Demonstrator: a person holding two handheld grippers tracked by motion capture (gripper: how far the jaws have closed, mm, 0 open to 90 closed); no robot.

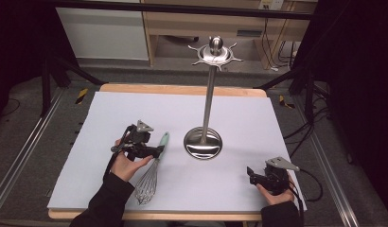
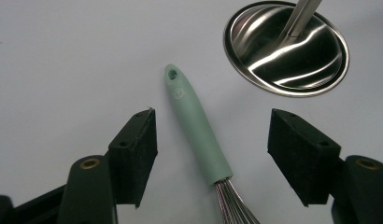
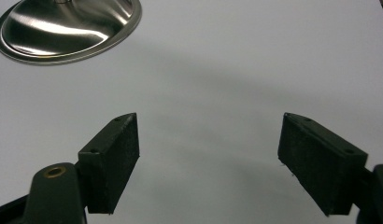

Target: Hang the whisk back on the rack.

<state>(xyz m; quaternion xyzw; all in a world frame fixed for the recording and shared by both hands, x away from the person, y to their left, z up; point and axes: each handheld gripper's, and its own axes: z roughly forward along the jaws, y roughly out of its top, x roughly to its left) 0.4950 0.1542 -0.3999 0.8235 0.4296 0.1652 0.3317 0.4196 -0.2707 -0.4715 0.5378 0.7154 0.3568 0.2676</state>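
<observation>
A whisk with a mint-green handle and a wire head lies flat on the white sheet, handle pointing away from the person. My left gripper is open over it, its jaws standing on either side of the handle without touching. A steel utensil stand with a round base and a hooked top rises at the table's middle. My right gripper hovers open near the front right with bare sheet between its jaws; the stand's base shows at upper left.
The white sheet covers a wooden table. The person's sleeves come in at the bottom edge. Metal rails and cables lie on the floor on both sides.
</observation>
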